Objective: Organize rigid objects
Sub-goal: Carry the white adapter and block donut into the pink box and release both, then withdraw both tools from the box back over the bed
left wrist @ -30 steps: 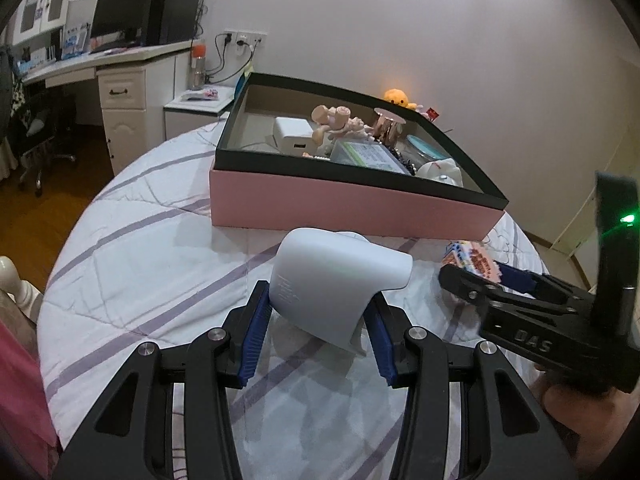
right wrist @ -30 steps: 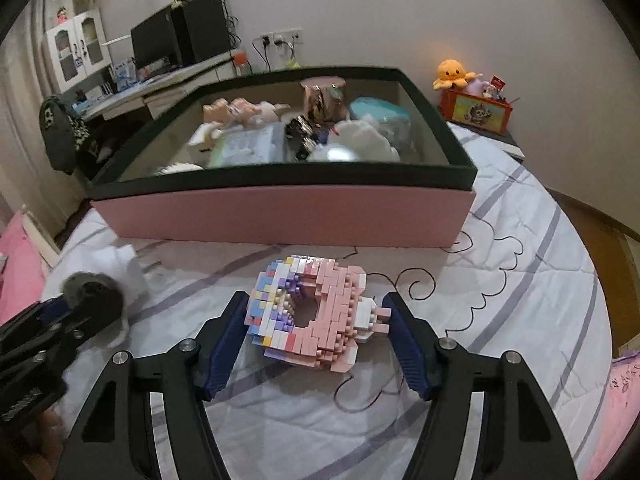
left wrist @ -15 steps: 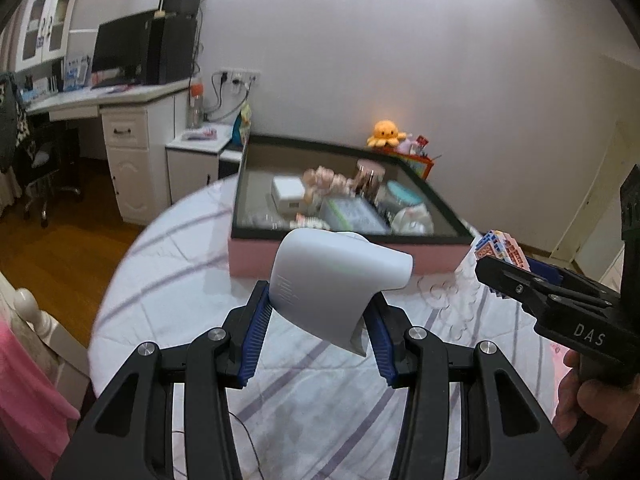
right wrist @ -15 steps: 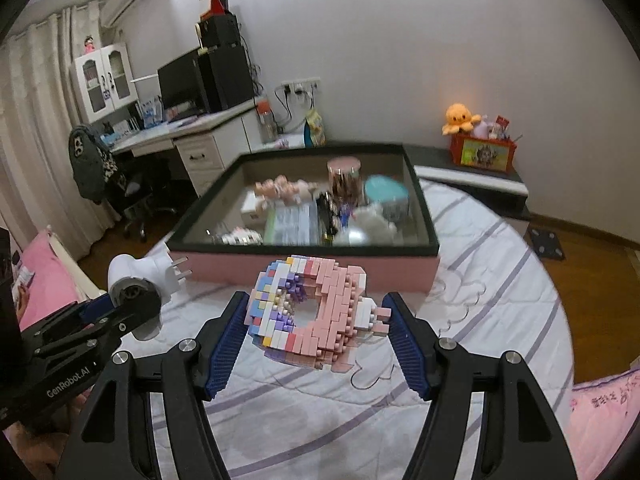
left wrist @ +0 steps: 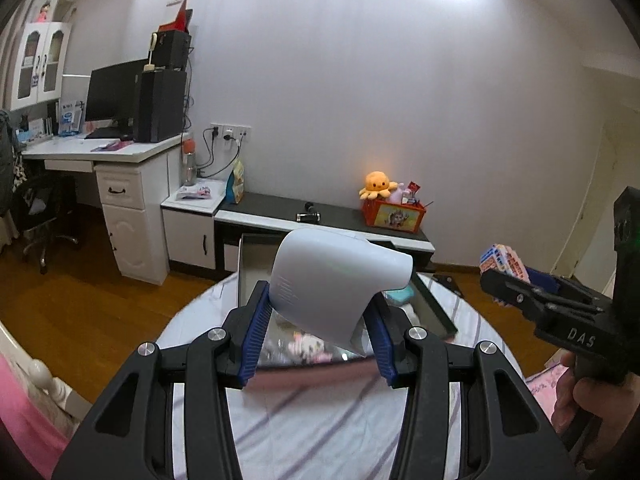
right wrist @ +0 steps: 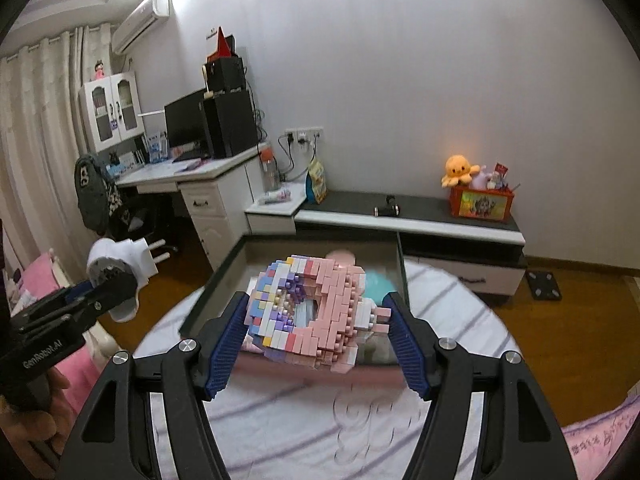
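Note:
My left gripper (left wrist: 318,338) is shut on a white plug adapter (left wrist: 336,280) and holds it high above the bed. It also shows in the right wrist view (right wrist: 120,264), prongs pointing right. My right gripper (right wrist: 318,346) is shut on a pink and pastel brick-built donut (right wrist: 312,312), also lifted; the donut shows in the left wrist view (left wrist: 504,262). The pink box with a dark rim (right wrist: 216,284) lies below and beyond both grippers, partly hidden by the held things, with several small items inside.
The box stands on a round bed with a white striped quilt (right wrist: 360,432). Beyond are a low dark-topped cabinet (left wrist: 328,218), a white desk with a monitor (left wrist: 116,148), an office chair (left wrist: 36,208) and wooden floor (left wrist: 100,304).
Both grippers have risen well above the bed with their objects still held. The box now appears lower and smaller in both views.

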